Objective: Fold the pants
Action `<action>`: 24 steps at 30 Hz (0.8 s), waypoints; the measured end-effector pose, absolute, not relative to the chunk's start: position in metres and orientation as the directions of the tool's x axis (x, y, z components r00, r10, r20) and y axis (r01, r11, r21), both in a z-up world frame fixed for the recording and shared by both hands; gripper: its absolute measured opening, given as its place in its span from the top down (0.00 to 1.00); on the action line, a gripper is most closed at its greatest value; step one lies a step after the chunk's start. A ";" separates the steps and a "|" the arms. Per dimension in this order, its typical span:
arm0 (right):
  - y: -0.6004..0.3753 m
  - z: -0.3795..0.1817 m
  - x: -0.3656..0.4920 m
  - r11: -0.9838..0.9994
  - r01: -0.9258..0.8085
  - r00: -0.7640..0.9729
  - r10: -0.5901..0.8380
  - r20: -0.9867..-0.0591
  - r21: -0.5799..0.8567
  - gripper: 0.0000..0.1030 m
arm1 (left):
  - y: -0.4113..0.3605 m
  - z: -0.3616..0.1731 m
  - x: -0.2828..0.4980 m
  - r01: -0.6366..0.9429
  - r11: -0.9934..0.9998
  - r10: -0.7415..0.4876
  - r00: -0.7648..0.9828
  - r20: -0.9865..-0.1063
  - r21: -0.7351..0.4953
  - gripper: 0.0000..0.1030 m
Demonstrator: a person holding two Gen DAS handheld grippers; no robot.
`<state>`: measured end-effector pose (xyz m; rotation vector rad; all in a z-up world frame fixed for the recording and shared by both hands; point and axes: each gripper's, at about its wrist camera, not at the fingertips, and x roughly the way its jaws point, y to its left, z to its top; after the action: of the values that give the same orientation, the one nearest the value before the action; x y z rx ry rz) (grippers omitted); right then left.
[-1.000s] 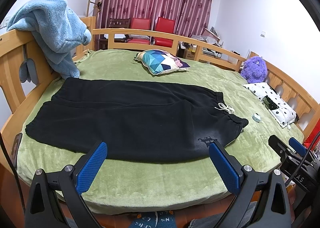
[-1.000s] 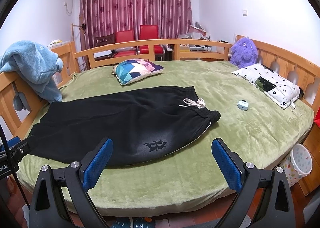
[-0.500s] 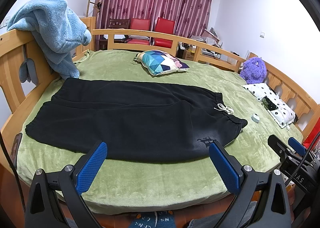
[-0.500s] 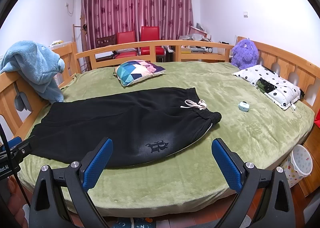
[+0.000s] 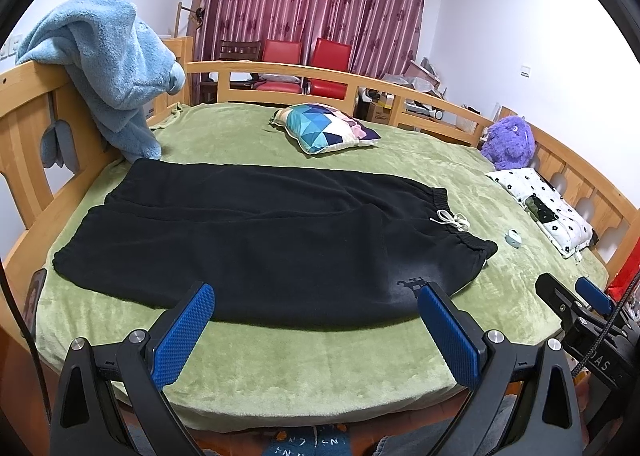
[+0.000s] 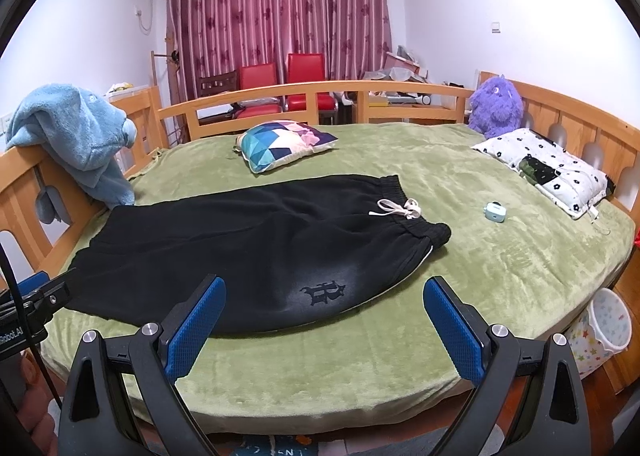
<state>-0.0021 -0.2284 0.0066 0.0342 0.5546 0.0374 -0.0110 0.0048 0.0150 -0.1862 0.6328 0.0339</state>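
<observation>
Black pants (image 5: 256, 240) lay flat on the green bed (image 5: 304, 360) (waistband rightward), left tongs (image 5: 316, 320) and right tongs (image 6: 324, 316) — both gaped wide, empty — short of the near edge.

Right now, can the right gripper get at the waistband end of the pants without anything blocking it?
Probably yes. The right gripper hangs open at the near edge of the bed, and the waistband of the pants lies ahead on bare green blanket. The small blue case sits off to the side.
</observation>
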 end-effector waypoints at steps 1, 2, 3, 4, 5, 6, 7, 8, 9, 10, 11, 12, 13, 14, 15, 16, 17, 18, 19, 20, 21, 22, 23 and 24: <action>-0.229 0.005 -0.002 0.999 -0.026 0.850 0.045 -0.525 0.042 0.04 | 0.005 0.015 -0.011 -0.088 0.983 -0.025 0.806 -0.591 -0.162 0.00; -0.229 0.005 -0.001 0.999 -0.023 0.851 0.042 -0.524 0.043 0.04 | 0.004 0.014 -0.011 -0.090 0.983 -0.023 0.804 -0.594 -0.160 0.00; -0.229 0.004 0.001 0.999 -0.020 0.850 0.041 -0.524 0.047 0.04 | 0.005 0.014 -0.010 -0.091 0.983 -0.023 0.804 -0.595 -0.161 0.00; -0.229 0.002 0.003 0.998 -0.020 0.849 0.045 -0.526 0.054 0.04 | 0.006 0.013 -0.008 -0.090 0.982 -0.026 0.803 -0.595 -0.164 0.00; -0.230 0.000 0.004 0.998 -0.019 0.848 0.048 -0.527 0.060 0.04 | 0.008 0.011 -0.006 -0.092 0.982 -0.027 0.802 -0.597 -0.167 0.00; -0.231 -0.004 0.008 0.997 -0.017 0.847 0.052 -0.529 0.072 0.04 | 0.009 0.010 -0.004 -0.092 0.981 -0.028 0.800 -0.599 -0.170 0.00; -0.233 -0.007 0.012 0.997 -0.011 0.845 0.051 -0.533 0.079 0.03 | 0.011 0.008 -0.001 -0.094 0.981 -0.029 0.798 -0.602 -0.172 0.00; -0.234 -0.011 0.016 0.997 -0.003 0.839 0.046 -0.542 0.080 0.02 | 0.013 0.005 0.002 -0.098 0.980 -0.028 0.795 -0.607 -0.173 0.00; -0.236 -0.016 0.021 0.997 0.004 0.833 0.040 -0.552 0.078 0.02 | 0.015 0.002 0.005 -0.103 0.979 -0.027 0.792 -0.610 -0.176 0.00; -0.237 -0.020 0.024 0.997 0.007 0.829 0.037 -0.559 0.076 0.02 | 0.017 -0.001 0.008 -0.105 0.978 -0.027 0.790 -0.613 -0.180 0.00; -0.239 -0.025 0.028 0.997 0.010 0.825 0.034 -0.564 0.075 0.02 | 0.019 -0.007 0.011 -0.110 0.977 -0.027 0.786 -0.618 -0.182 0.00; -0.240 -0.030 0.031 0.997 0.014 0.822 0.030 -0.568 0.074 0.02 | 0.021 -0.011 0.014 -0.113 0.977 -0.026 0.782 -0.623 -0.183 0.00; -0.242 -0.036 0.034 0.997 0.019 0.820 0.026 -0.572 0.072 0.02 | 0.023 -0.017 0.017 -0.117 0.976 -0.023 0.780 -0.626 -0.182 0.00; -0.243 -0.042 0.036 0.998 0.026 0.819 0.016 -0.573 0.065 0.02 | 0.025 -0.023 0.019 -0.126 0.976 -0.014 0.776 -0.631 -0.177 0.00; -0.244 -0.047 0.039 0.998 0.034 0.820 0.006 -0.573 0.058 0.02 | 0.028 -0.029 0.022 -0.138 0.976 0.000 0.770 -0.638 -0.167 0.00; -0.245 -0.051 0.041 0.998 0.039 0.823 -0.003 -0.568 0.051 0.02 | 0.031 -0.035 0.024 -0.146 0.977 0.011 0.766 -0.642 -0.157 0.00; -0.245 -0.056 0.043 0.998 0.039 0.831 -0.008 -0.557 0.044 0.02 | 0.035 -0.042 0.025 -0.148 0.977 0.015 0.764 -0.645 -0.152 0.00; -0.245 -0.060 0.045 0.999 0.033 0.840 -0.006 -0.543 0.040 0.02 | 0.039 -0.047 0.026 -0.161 0.976 0.028 0.764 -0.645 -0.148 0.00; -0.246 -0.063 0.046 0.999 0.029 0.847 -0.004 -0.531 0.039 0.02 | 0.044 -0.052 0.026 -0.179 0.972 0.044 0.772 -0.634 -0.151 0.00; -0.248 -0.067 0.049 0.999 0.026 0.853 -0.003 -0.522 0.037 0.02 | 0.050 -0.057 0.025 -0.199 0.967 0.061 0.783 -0.619 -0.156 0.00; -0.249 -0.071 0.054 0.999 0.029 0.847 -0.006 -0.531 0.035 0.02 | 0.056 -0.061 0.025 -0.223 0.961 0.080 0.790 -0.608 -0.164 0.00; -0.250 -0.074 0.059 0.999 0.029 0.835 -0.005 -0.550 0.036 0.02 | 0.064 -0.065 0.026 -0.246 0.953 0.091 0.790 -0.606 -0.177 0.00; -0.252 -0.080 0.068 0.999 0.026 0.808 0.006 -0.589 0.046 0.02 | 0.072 -0.069 0.028 -0.262 0.944 0.089 0.785 -0.613 -0.199 0.00; -0.253 -0.087 0.077 0.998 0.023 0.781 0.021 -0.624 0.063 0.02 | 0.082 -0.075 0.031 -0.270 0.936 0.074 0.780 -0.622 -0.228 0.01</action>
<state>0.0772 -0.2535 -0.0866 0.0681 0.6743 -0.0013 0.0308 0.0815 -0.0750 -0.3151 0.6527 0.1890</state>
